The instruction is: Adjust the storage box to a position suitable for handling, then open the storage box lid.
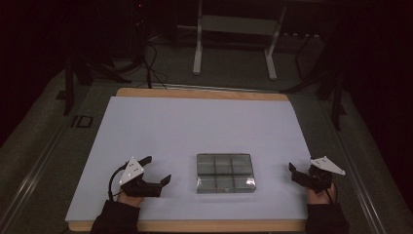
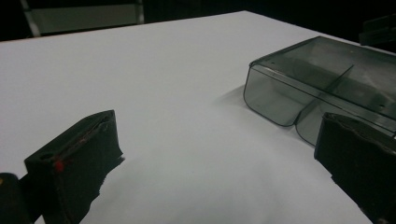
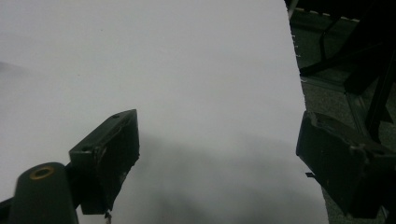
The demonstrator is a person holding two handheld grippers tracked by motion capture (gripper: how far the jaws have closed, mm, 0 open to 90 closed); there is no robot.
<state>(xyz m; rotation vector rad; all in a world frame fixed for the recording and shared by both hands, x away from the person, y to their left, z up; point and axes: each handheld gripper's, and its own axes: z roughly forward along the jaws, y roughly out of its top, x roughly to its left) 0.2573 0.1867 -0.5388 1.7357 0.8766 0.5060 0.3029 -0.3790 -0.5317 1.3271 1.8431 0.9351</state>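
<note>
A dim lab or studio, probably a recording setup: a white sheet [image 1: 195,131] is covering a wooden table [image 1: 195,92], cables [image 1: 151,63] are trailing across grey carpet [image 1: 234,73], and a white-legged stand [image 1: 234,29] is standing behind.

Sheet [image 1: 185,131]: matt white, smooth, paper-like | Table edge [image 1: 195,93]: pale wood, bare strip upper centre of frame | Divided box [image 1: 225,172]: clear smoky plastic, glossy, glinting at lower right corner | Left gripper [image 2: 219,163] jaw pads: matt black, rough, frayed edges
</note>
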